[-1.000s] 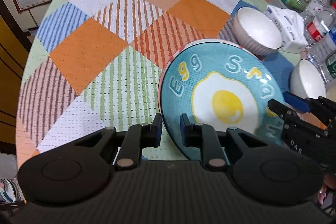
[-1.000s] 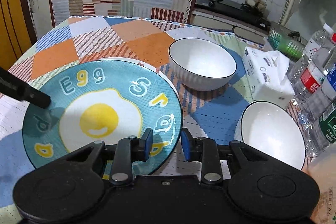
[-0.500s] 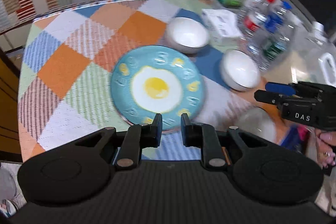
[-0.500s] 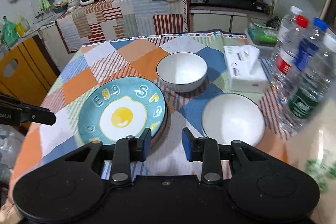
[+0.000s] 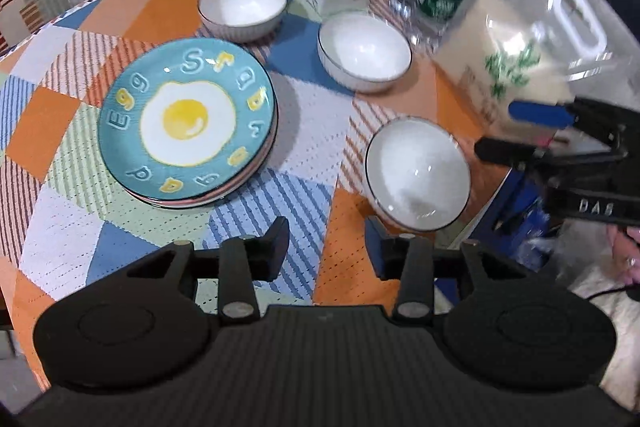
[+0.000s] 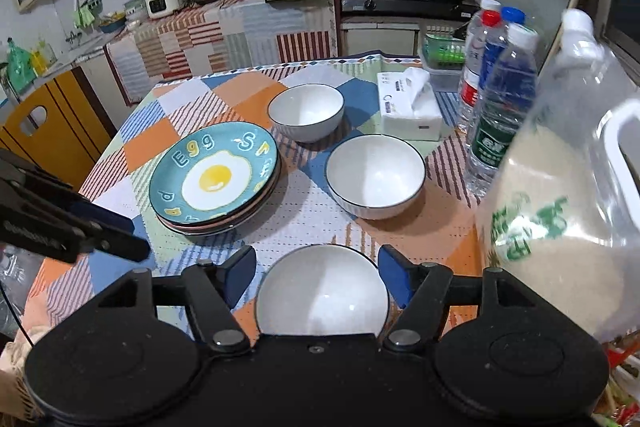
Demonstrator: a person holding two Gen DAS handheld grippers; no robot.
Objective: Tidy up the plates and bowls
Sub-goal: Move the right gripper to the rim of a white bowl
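Right claw (image 6: pixel 317 271) apart above near bowl (image 6: pixel 322 293), left claw (image 5: pixel 327 243) apart, empty

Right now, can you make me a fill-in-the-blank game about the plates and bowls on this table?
1. The picture painted on the top plate is a fried ____.
2. The number of white bowls on the tablecloth is ____.
3. The top plate sits on a ____ of other plates.
4. The nearest bowl lies below the open right gripper, and inside it is ____.

Missing words: egg; three; stack; nothing (it is empty)
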